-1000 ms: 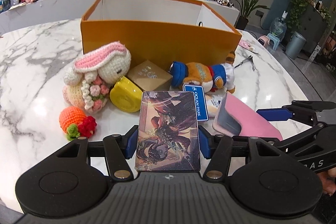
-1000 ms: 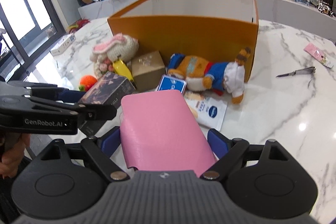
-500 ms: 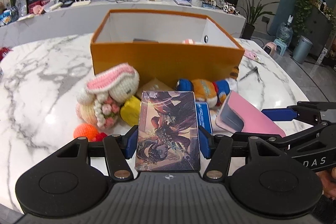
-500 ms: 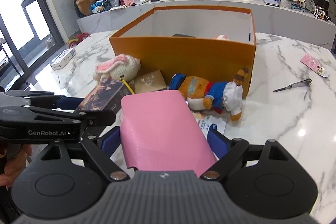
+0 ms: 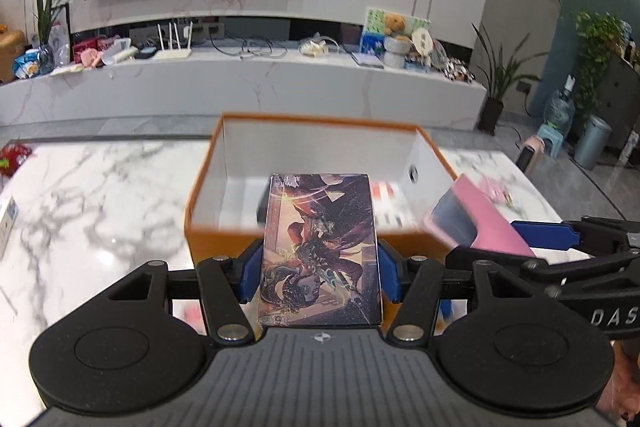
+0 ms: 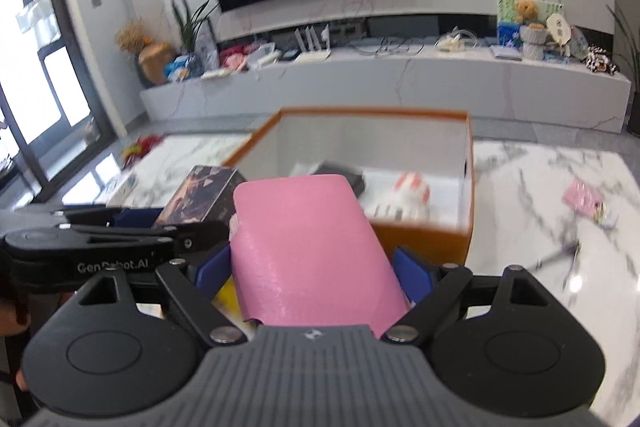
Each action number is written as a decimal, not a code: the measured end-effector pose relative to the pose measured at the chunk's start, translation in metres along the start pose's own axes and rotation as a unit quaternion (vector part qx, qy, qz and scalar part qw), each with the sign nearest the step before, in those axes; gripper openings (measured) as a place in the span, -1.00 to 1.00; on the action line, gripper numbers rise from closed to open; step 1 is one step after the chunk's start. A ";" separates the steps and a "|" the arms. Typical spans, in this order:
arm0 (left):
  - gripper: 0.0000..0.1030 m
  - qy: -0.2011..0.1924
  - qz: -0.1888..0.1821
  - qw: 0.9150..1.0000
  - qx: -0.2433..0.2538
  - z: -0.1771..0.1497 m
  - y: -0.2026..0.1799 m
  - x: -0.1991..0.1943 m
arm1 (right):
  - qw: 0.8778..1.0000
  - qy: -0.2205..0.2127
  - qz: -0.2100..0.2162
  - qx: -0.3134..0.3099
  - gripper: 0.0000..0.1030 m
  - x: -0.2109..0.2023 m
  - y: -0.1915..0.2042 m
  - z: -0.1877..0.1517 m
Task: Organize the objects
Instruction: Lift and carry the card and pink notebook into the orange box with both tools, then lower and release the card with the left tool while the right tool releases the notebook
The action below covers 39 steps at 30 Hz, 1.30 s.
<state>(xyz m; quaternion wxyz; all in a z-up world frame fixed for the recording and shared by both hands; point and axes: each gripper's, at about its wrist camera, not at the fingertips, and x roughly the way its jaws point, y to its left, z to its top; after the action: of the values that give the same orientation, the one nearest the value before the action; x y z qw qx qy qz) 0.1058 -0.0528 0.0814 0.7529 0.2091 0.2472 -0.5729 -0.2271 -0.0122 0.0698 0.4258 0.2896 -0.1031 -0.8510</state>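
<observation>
My left gripper (image 5: 320, 271) is shut on a dark illustrated card box (image 5: 320, 247) and holds it above the near wall of the open orange box (image 5: 224, 243). My right gripper (image 6: 312, 267) is shut on a pink case (image 6: 308, 243), also raised beside the orange box (image 6: 424, 243). The pink case (image 5: 480, 223) shows at the right of the left wrist view, and the card box (image 6: 200, 195) at the left of the right wrist view. Inside the orange box lie a dark flat item (image 6: 344, 179) and a white and red item (image 6: 408, 195).
The orange box stands on a white marble table (image 5: 88, 195). A pink packet (image 6: 584, 199) and a small metal tool (image 6: 556, 259) lie on the table to the right. A white box (image 5: 8, 219) sits at the far left edge.
Both grippers have risen and moved forward with their loads, so I look down into the orange box. The plush toys on the table have dropped out of view.
</observation>
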 end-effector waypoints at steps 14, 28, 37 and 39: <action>0.29 0.036 0.036 0.998 -0.041 0.059 0.032 0.108 | 0.998 -0.009 -0.028 0.053 0.68 0.112 -0.032 0.073; 0.29 0.153 0.066 0.986 -0.030 0.035 0.039 0.177 | 0.994 0.064 -0.085 0.038 0.67 0.194 -0.056 0.054; 0.29 0.181 0.071 0.981 -0.025 0.025 0.039 0.182 | 0.990 0.078 -0.117 0.010 0.63 0.198 -0.051 0.051; 0.29 0.183 0.075 0.980 -0.022 0.025 0.039 0.183 | 0.989 0.081 -0.123 0.004 0.63 0.198 -0.048 0.050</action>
<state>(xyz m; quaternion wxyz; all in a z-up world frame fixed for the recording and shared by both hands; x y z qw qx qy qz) 0.1869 -0.1965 -0.0095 0.7402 0.3118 0.3769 -0.4613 -0.3815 -0.1413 0.0097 0.3235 0.3703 -0.0354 -0.8700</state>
